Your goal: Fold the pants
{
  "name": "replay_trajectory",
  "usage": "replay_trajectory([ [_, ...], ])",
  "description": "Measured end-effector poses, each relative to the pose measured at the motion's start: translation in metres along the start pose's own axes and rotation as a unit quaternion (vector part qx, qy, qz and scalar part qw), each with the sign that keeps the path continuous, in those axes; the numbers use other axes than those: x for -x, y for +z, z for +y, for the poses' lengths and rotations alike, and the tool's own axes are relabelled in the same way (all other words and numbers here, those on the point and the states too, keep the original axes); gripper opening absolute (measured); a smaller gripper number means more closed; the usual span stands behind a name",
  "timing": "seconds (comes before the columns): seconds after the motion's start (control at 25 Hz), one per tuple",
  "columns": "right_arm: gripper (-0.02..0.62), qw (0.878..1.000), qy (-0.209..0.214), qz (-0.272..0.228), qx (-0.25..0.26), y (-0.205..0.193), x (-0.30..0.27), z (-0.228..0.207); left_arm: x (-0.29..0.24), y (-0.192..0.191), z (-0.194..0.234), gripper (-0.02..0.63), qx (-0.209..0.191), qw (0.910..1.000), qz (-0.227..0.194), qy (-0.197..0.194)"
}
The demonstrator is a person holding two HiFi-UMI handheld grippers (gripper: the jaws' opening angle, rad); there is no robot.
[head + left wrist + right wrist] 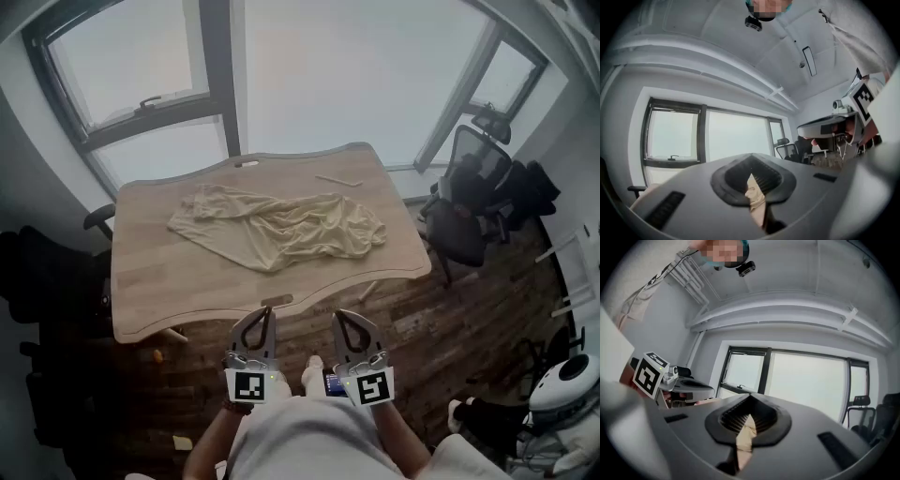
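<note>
Pants (281, 228) lie crumpled on the middle of the table (159, 291), nothing folded yet, so I judge the task unstarted. Left gripper (265, 315) and right gripper (343, 317) sit side by side short of the near edge, both pinched closed on nothing, which I read as a ready pose before the first reach.

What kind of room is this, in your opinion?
Probably an office, or a workroom set up like one. There is a wide wooden desk with pants lying on it, a black office chair beside it, and big windows behind.
</note>
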State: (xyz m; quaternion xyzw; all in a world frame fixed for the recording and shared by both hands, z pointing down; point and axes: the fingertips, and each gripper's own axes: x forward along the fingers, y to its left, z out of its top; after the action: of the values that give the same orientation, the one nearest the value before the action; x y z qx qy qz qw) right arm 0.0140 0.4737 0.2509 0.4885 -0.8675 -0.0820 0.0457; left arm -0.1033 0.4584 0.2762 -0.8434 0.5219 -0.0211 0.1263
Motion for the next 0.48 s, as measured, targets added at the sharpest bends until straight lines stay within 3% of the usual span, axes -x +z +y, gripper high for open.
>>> replay_trajectory([
  [0.12, 0.006, 1.000, 0.009, 0.009, -0.015, -0.011, -0.004, -0.002, 0.002, -0.022, 0.004, 0.006, 0.002, 0.9997, 0.022, -0.007],
  [0.28, 0.006, 0.999, 0.016, 0.034, 0.004, -0.034, -0.010, -0.023, -0.005, -0.052, 0.010, 0.006, 0.016, 0.9991, 0.040, -0.004],
  [0.48, 0.006, 0.997, 0.002, 0.073, 0.016, -0.068, -0.021, -0.068, -0.024, -0.095, 0.009, 0.008, 0.046, 0.9933, 0.105, -0.017],
])
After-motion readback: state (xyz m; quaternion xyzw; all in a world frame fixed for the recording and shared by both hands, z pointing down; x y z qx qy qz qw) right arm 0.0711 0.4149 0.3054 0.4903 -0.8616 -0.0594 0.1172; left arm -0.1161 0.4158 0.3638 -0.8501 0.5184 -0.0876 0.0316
